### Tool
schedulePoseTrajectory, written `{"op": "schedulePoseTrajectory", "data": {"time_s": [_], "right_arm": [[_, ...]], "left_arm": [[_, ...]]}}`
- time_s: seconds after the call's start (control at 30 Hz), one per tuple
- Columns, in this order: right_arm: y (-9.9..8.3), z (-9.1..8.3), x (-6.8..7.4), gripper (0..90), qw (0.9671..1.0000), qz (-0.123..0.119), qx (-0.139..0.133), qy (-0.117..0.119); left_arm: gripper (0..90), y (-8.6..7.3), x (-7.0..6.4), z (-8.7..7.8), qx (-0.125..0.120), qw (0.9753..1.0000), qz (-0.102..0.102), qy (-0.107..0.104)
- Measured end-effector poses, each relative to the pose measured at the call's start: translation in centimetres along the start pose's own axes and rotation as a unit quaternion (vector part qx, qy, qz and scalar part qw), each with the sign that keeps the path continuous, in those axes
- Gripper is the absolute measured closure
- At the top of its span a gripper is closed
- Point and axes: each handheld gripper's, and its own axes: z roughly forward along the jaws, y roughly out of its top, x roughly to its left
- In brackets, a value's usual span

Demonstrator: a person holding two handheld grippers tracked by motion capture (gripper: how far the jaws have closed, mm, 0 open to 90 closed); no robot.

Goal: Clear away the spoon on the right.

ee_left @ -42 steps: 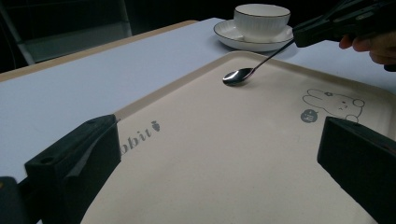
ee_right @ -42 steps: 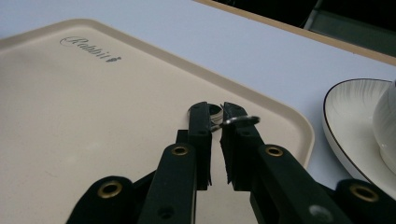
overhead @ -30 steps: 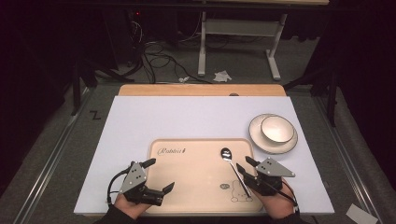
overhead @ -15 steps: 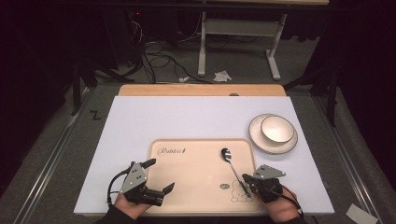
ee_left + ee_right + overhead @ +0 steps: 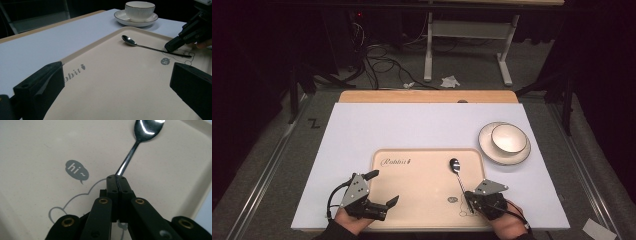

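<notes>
Right gripper view, spoon (image 5: 130, 153) handle clamped between the right gripper's (image 5: 117, 179) jaws, left gripper (image 5: 379, 187) jaws apart.

Lighting fell from above onto the white table (image 5: 427, 135), which was evenly bright; the floor and room behind it were nearly black. The high view was soft and slightly grainy, with straight edges. In the left gripper view the cream tray (image 5: 112, 82) was sharp at mid-distance, while the near black jaws were blurred. In the right gripper view a white glare streak sat on the spoon (image 5: 147, 127) bowl, the tray print was crisp, and the jaws cast only faint shadow.
</notes>
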Motion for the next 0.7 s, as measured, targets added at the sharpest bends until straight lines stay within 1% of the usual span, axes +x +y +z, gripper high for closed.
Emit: {"op": "schedulePoseTrajectory", "data": {"time_s": [0.03, 0.07, 0.1, 0.13, 0.2, 0.23, 0.27, 0.3, 0.43, 0.47, 0.5, 0.57, 0.6, 0.63, 0.7], "right_arm": [[0.0, 0.5, 0.2, 90.0, 0.9999, -0.002, 0.01, 0.001], [0.0, 0.6, 0.2, 90.0, 0.9999, -0.003, 0.015, 0.004], [0.0, 0.6, 0.2, 90.0, 0.9999, -0.003, 0.015, 0.004], [0.0, 0.7, 0.4, 90.0, 0.9998, -0.004, 0.017, 0.01], [0.0, 0.8, 0.6, 90.0, 0.9998, -0.008, 0.015, 0.013], [0.0, 0.7, 0.7, 90.0, 0.9997, -0.005, 0.016, 0.017], [0.0, 0.8, 0.8, 90.0, 0.9997, -0.01, 0.015, 0.016], [0.0, 0.8, 0.8, 90.0, 0.9997, -0.01, 0.015, 0.016], [0.2, 0.9, 1.2, 90.0, 0.9995, -0.013, 0.013, 0.025], [0.2, 1.0, 1.4, 90.0, 0.9993, -0.023, 0.008, 0.028], [0.3, 0.9, 1.6, 90.0, 0.9992, -0.021, 0.012, 0.031], [0.3, 1.0, 1.8, 90.0, 0.9992, -0.023, 0.01, 0.032], [0.4, 1.0, 1.8, 90.0, 0.9989, -0.03, 0.013, 0.033], [0.4, 1.1, 2.0, 90.0, 0.9989, -0.032, 0.007, 0.034], [0.5, 1.1, 2.3, 90.0, 0.9986, -0.034, 0.011, 0.04]], "left_arm": [[0.0, 0.0, 0.0, 0.0, 0.0, 1.0, 0.0, 0.0], [0.0, 0.0, 0.0, 0.0, 0.0, 1.0, -0.001, 0.0], [0.1, 0.0, 0.0, 0.0, 0.0, 1.0, -0.001, 0.0], [0.0, 0.0, 0.0, 0.0, 0.0, 1.0, -0.001, 0.0], [0.0, 0.0, 0.0, 0.0, 0.0, 1.0, -0.001, 0.0], [0.0, 0.0, 0.0, 0.0, 0.0, 1.0, -0.001, 0.0], [0.0, 0.0, 0.0, 0.0, 0.0, 1.0, -0.001, 0.0], [0.0, 0.0, 0.0, 0.0, 0.0, 1.0, -0.001, 0.0], [0.0, 0.0, 0.0, 0.0, 0.0, 1.0, -0.001, 0.0], [0.0, 0.0, 0.0, 0.0, 0.0, 1.0, -0.001, -0.001], [0.0, 0.0, 0.0, 0.0, 0.0, 1.0, -0.001, -0.001], [0.0, 0.0, 0.0, 0.0, 0.001, 1.0, 0.0, -0.001], [0.0, 0.0, 0.0, 0.0, 0.001, 1.0, 0.0, -0.001], [0.0, 0.0, 0.0, 0.1, 0.001, 1.0, 0.0, -0.002], [0.0, 0.0, 0.0, 0.1, 0.001, 1.0, 0.0, -0.002]]}}
